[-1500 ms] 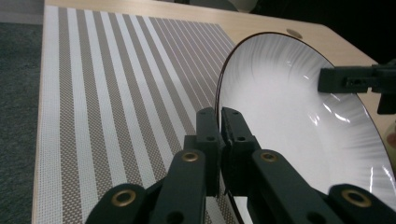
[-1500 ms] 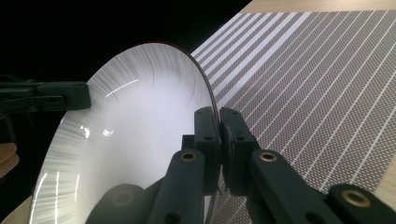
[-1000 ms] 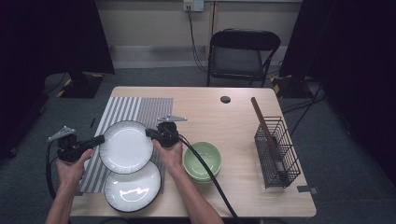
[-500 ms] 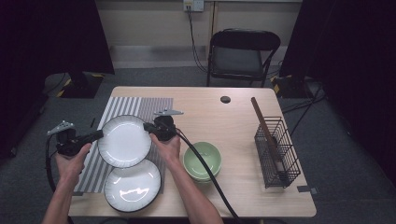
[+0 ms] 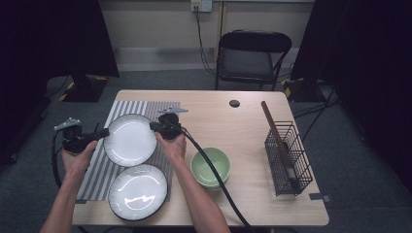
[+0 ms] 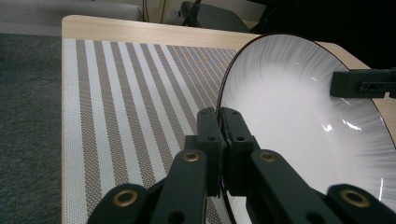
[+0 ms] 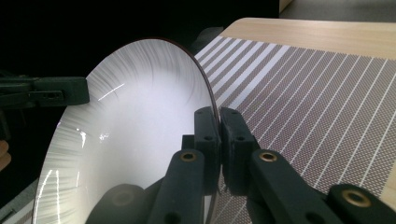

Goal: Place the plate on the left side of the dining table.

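Left gripper (image 5: 103, 134): clamped on the white plate's (image 5: 130, 140) left rim.
Plate: held above the striped placemat (image 5: 99, 167), beyond a second plate (image 5: 137, 191).
Right gripper (image 5: 154, 127): clamped on the opposite rim.
Risk: thin rim grips; uneven hand motion could let the plate slip or tilt onto the surface (image 5: 252, 204).

The wooden counter (image 5: 243, 121) carries a striped mat (image 5: 127, 109) at its left, with a white plate (image 5: 137, 191) on the mat's near end. A green bowl (image 5: 210, 167) sits near the middle, a wire basket (image 5: 287, 158) at right, a small dark disc (image 5: 234, 103) far.
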